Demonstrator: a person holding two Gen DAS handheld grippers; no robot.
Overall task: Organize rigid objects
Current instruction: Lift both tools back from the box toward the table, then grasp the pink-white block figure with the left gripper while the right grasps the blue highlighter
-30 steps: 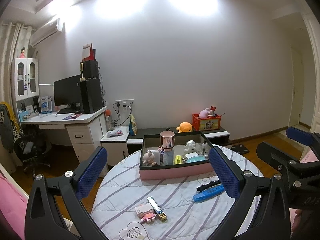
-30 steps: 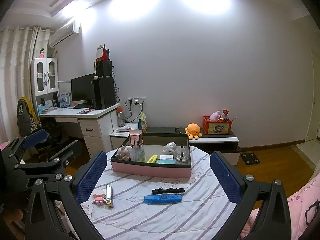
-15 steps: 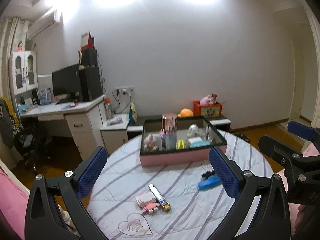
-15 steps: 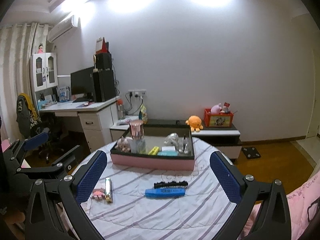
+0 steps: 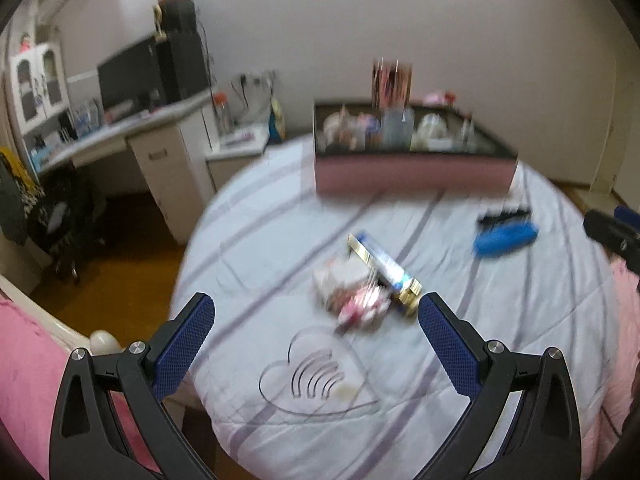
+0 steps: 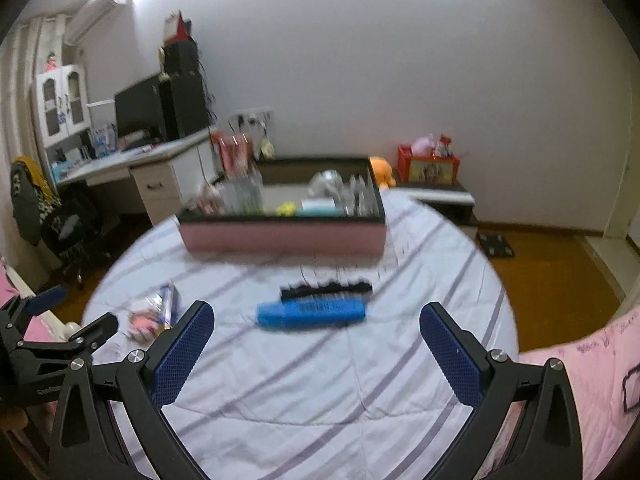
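Left tongs [image 5: 316, 334] spread wide, empty, above round bench [image 5: 280, 216] with striped cloth. Just ahead: pink block toy [image 5: 352, 294] touching a gold-ended flat bar [image 5: 384, 268]. Farther right, blue case [image 5: 505, 239] beside black comb-like piece [image 5: 505, 214]. Pink tray [image 5: 412, 170] at far edge, contents blurred. Right tongs' tip [image 5: 612, 232] at right border.
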